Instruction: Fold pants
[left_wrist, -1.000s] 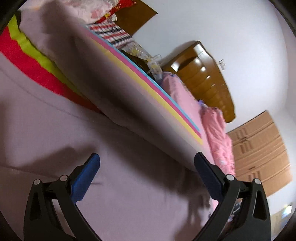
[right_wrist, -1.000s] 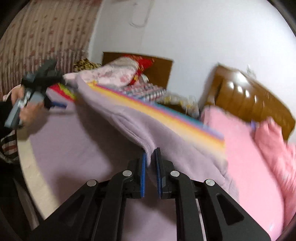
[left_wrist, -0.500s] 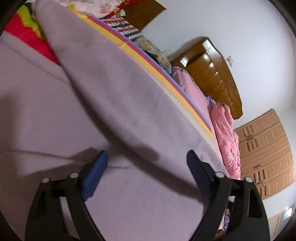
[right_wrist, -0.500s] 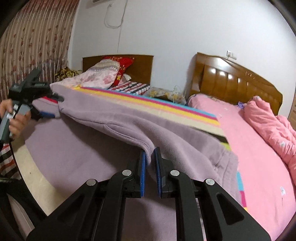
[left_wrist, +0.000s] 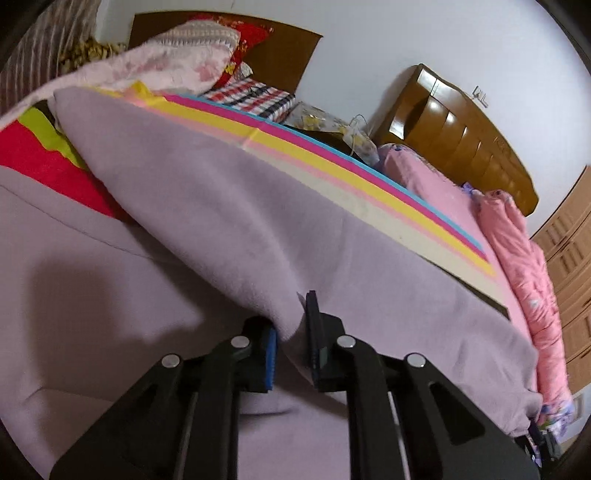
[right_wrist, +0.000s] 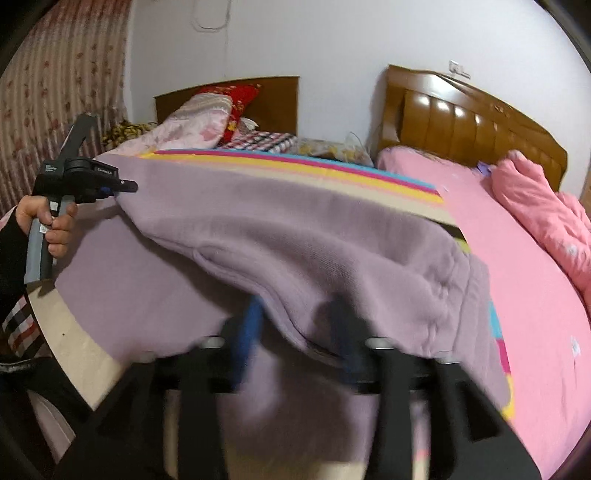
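Left wrist view: our left gripper has just been closing and now pinches a fold of the lilac pants between its pads. The cloth runs up and away from the jaws toward the far end of the striped mat on the bed. Risk, as we judge it: the bite looks shallow, only the fold's edge sits btwn the pads, so a quick pull could slip it out, or grab just one layer and leave the under layer behind. We can't tell how many layers are caught; the lower jaw sides are hidden by cloth. The far cuff, bottom right, is cut off by the lens rim.

Right wrist view: our right gripper has just been opening; its jaws stand apart w/ the waistband edge draped btwn and over them, pads not pressing. Risk: the released edge may sag unevenly and spoil the fold line, or snag on a finger as we back out. This view is motion-blurred near the jaws, so whether cloth rests on one finger we can't say. Off to the left a hand holds the left gripper at the pants' other corner; the arm is cut off at the edge.
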